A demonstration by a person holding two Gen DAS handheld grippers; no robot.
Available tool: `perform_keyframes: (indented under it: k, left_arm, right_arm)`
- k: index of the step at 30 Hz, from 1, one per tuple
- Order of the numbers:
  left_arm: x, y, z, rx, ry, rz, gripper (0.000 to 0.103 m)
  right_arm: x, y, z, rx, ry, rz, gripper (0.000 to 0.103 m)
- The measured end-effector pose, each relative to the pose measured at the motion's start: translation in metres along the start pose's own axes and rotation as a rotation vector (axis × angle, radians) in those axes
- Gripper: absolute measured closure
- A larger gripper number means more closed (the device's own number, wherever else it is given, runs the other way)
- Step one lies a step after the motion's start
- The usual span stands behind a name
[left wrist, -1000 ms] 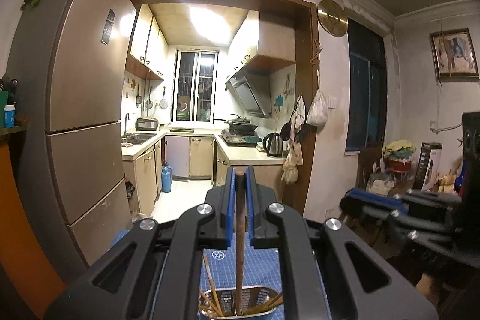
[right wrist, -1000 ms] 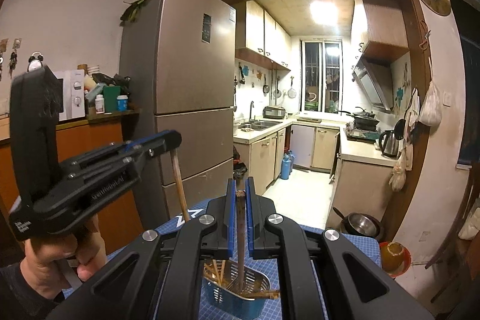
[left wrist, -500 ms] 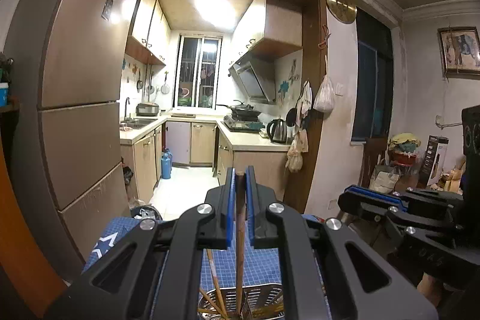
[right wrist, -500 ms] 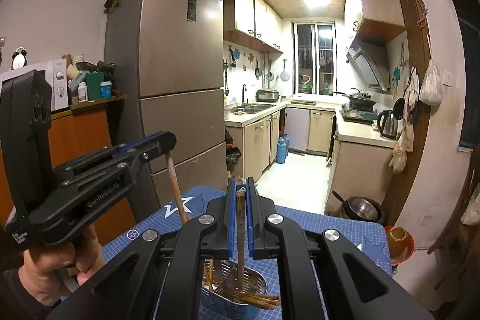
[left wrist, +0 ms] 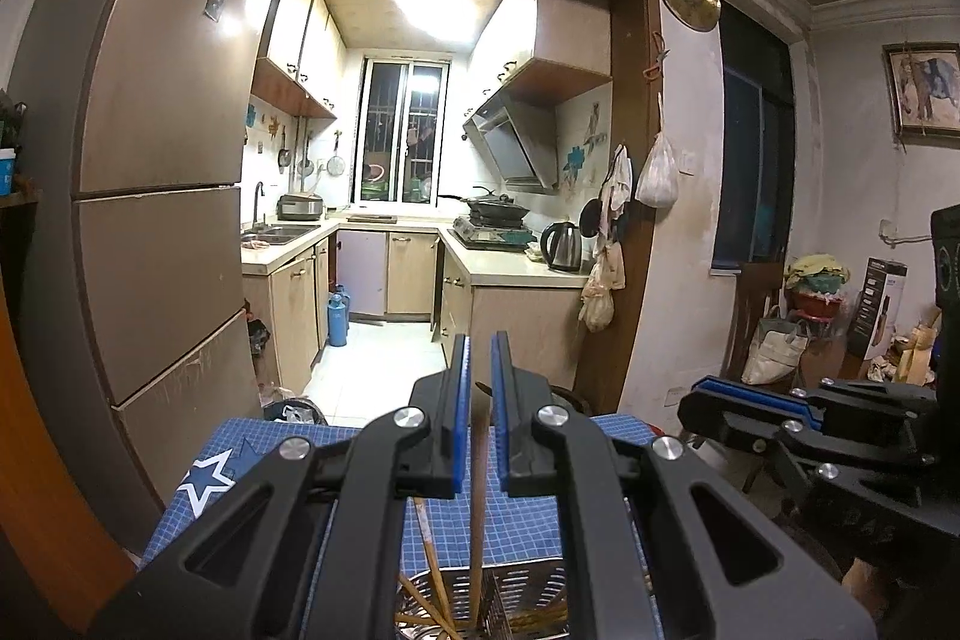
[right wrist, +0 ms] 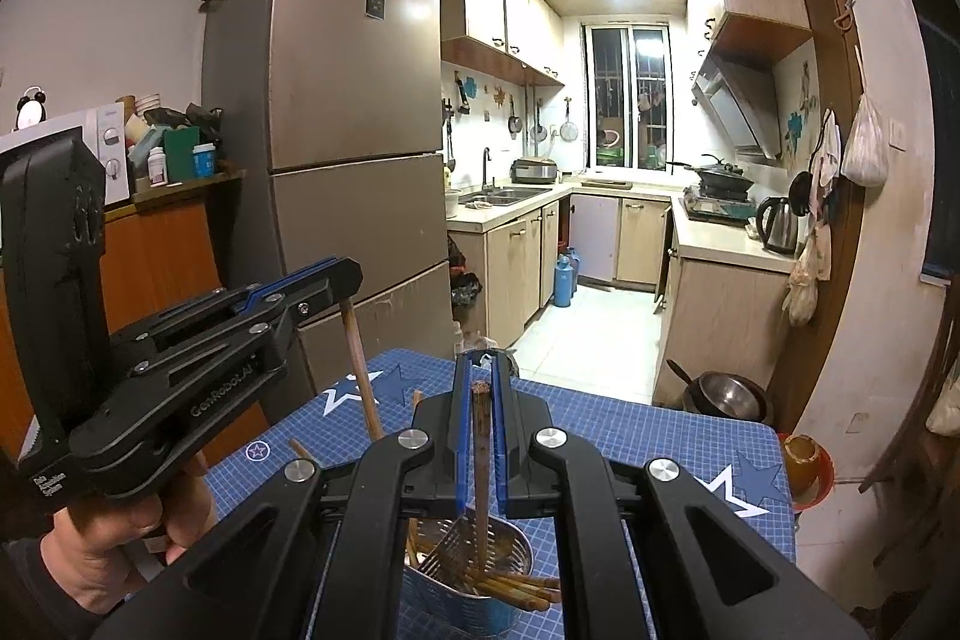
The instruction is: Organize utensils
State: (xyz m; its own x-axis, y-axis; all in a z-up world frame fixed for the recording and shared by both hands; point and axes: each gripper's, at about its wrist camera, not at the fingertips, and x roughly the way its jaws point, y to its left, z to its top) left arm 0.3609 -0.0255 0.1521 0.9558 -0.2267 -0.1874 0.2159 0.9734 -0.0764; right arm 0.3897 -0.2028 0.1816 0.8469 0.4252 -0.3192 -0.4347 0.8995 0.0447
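Observation:
A metal utensil holder stands on the blue grid mat and holds several wooden chopsticks. It also shows in the left wrist view. My left gripper stands slightly open around a wooden chopstick that has slid down into the holder; the pads are off the stick. In the right wrist view the left gripper is at the left with that chopstick below it. My right gripper is shut on another upright chopstick whose lower end is in the holder.
The mat covers a small table with its far edge toward the kitchen. A fridge stands at the left. A metal pot and an orange bowl sit on the floor beyond the table's right side.
My left gripper's jaws have parted and its chopstick has dropped lower between the pads into the holder. Both views have tilted down, showing more of the mat and holder.

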Motion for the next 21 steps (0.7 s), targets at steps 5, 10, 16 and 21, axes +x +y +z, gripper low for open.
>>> perform_keyframes:
  k: [5, 10, 16, 21]
  left_arm:
    - [0.0, 0.0, 0.0, -0.005, -0.002, 0.009, 0.077]
    - [-0.008, 0.001, 0.002, -0.006, -0.021, 0.024, 0.063]
    - [-0.046, 0.001, 0.007, 0.009, -0.072, 0.056, 0.045]
    - [-0.116, 0.008, -0.002, 0.013, -0.176, 0.123, 0.014]
  right_arm:
    - [-0.003, 0.001, -0.001, -0.003, -0.004, 0.005, 0.095]
    - [-0.015, 0.003, 0.002, -0.001, -0.035, 0.004, 0.082]
    - [-0.058, 0.014, 0.006, -0.008, -0.124, -0.011, 0.059]
    - [-0.137, 0.038, -0.016, -0.038, -0.275, -0.049, 0.02]
